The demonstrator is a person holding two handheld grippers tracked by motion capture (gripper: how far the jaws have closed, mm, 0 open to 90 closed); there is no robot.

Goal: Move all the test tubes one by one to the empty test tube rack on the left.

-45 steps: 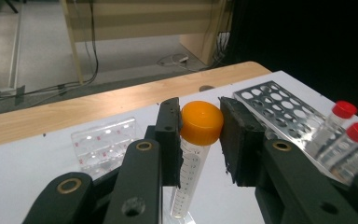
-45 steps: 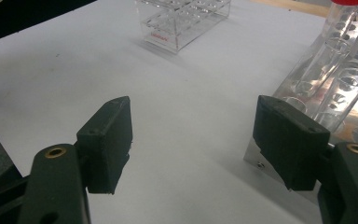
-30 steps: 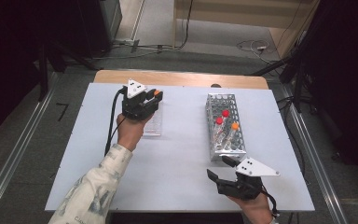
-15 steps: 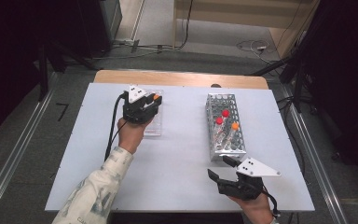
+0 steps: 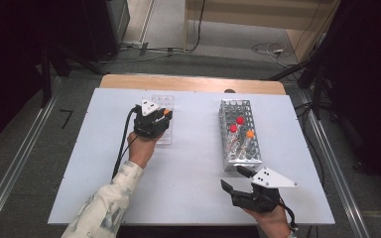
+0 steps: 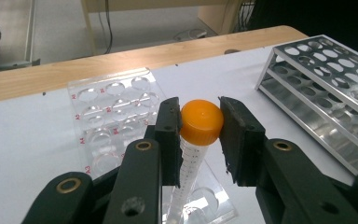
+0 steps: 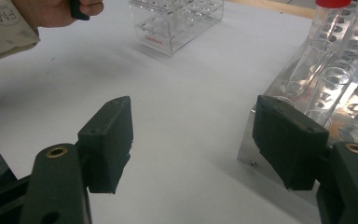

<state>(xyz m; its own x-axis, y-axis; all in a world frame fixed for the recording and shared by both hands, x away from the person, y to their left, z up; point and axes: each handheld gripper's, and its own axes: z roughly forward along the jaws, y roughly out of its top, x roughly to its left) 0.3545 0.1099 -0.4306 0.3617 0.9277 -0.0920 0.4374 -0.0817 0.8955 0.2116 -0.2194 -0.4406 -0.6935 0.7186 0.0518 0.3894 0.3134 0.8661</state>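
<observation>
Two hand-held grippers on a white desk [image 5: 188,178]. Left hand-held gripper [image 5: 155,120], upper left of centre in the high view, jaws nearly closed and clamped on the orange cap of a clear graduated tube [image 6: 200,122]; in the left gripper view the cap sits centre frame, pinched on both sides, tube body hanging down between the jaws. Tube is directly over a clear plastic well rack [image 6: 116,112] lying on the desk under that gripper; whether the tube's bottom end is in a well cannot be told, lower part is hidden by the jaws. Right hand-held gripper [image 5: 238,184], lower right of the high view, jaws wide apart, nothing between them, just desk surface in the right gripper view. Metal tube rack [image 5: 240,133] right of centre, just above the right gripper in the high view, holds two red-capped tubes [image 5: 239,120] and one orange-capped tube [image 5: 250,134]. Patterned sleeve [image 5: 104,208] enters from the lower left.
</observation>
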